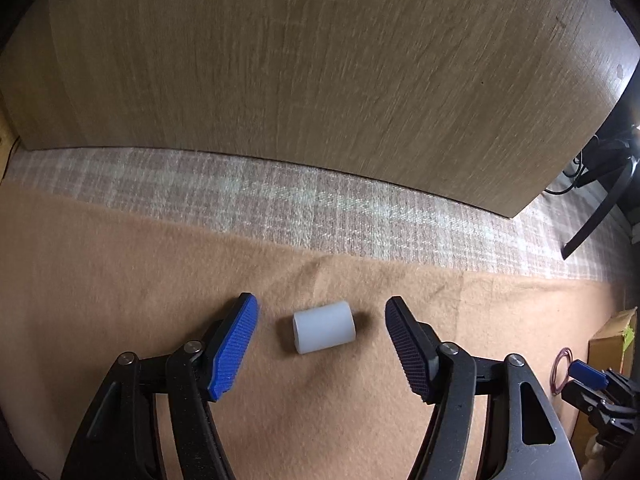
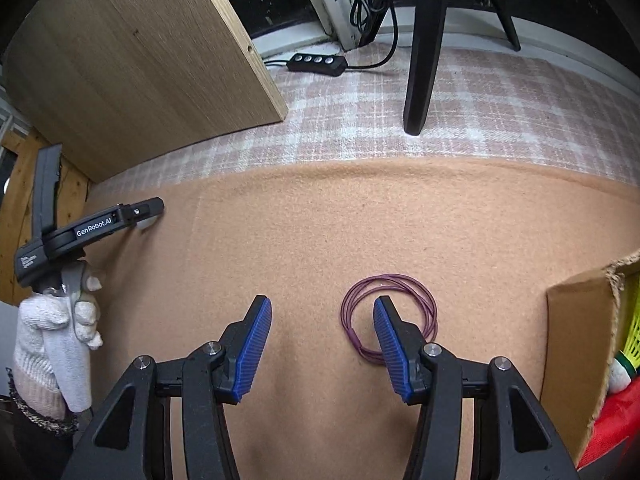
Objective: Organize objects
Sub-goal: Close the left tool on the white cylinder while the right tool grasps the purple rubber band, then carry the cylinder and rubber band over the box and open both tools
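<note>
A short white cylinder (image 1: 324, 327) lies on its side on the tan blanket (image 1: 120, 280). My left gripper (image 1: 321, 300) points down over it, open, with one blue pad on each side and a gap to both. A coil of purple wire (image 2: 394, 277) lies flat on the blanket in the right wrist view. My right gripper (image 2: 322, 300) hangs open above the blanket, its right fingertip over the inside of the coil and nothing between the pads. A white-gloved hand (image 2: 52, 320) holds the left tool at the left edge of that view.
A wooden panel (image 1: 320, 60) stands just behind the blanket on a plaid rug (image 2: 360, 120). An open cardboard box (image 2: 580, 340) with coloured items sits at the right. A black chair leg (image 2: 424, 52) and a power strip (image 2: 318, 62) lie further back.
</note>
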A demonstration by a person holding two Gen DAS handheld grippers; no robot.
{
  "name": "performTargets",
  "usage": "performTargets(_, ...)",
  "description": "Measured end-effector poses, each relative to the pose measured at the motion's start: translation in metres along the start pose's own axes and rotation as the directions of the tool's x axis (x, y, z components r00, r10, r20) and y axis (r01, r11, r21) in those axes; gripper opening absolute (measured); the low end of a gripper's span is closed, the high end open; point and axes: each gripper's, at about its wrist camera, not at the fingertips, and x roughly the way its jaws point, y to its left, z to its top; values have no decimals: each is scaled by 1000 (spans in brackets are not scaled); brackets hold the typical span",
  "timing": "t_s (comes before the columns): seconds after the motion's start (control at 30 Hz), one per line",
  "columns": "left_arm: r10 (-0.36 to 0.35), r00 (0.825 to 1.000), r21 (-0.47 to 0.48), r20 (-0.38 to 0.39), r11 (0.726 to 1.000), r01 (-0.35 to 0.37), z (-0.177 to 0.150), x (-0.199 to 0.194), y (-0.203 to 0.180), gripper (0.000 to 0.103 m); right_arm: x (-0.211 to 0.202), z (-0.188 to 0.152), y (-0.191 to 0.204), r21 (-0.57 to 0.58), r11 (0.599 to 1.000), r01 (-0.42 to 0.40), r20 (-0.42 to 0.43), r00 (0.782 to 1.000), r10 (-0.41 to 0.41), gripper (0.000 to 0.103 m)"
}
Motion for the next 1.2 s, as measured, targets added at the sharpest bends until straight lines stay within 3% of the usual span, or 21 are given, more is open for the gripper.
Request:
performTargets(0.07,19,1000,15,4,1000,-19,1,1,-3,58,4,0,5,-22,1000,19,-9,1000,-19,49)
performTargets(0.17,31,999,25,8,999,-31,2,2,-6,54,10,-2,12,-75,994,82,-25,996,-84,48)
performTargets(0.27,43,999,32,15,999,-44,1,1,-7,46,13,-5,14,-116,986,118,-22,992,-121,42)
performTargets(0.43,48,998,42,27,998,-49,-4,-2,-5,30,11,-11,7,-138,981,139,-6,990,-141,16)
performTargets(0.53,27,999,38,20,999,-27,-8,-5,-6,27,7,-18,-1,-121,986,114,-9,993,-116,9)
performTargets(0.83,30,999,89,45,995,-34,-47,-23,-23,21,-5,-50,-11,-82,996,42,5,999,-42,4)
performTargets(1.17,-89,996,110,25,990,86,-127,-51,-48,18,-32,-101,-17,-20,998,-63,41,997,64,4)
performTargets(1.2,-106,994,103,24,989,103,-139,-53,-29,18,-35,-106,-15,-16,997,-79,49,996,80,4)
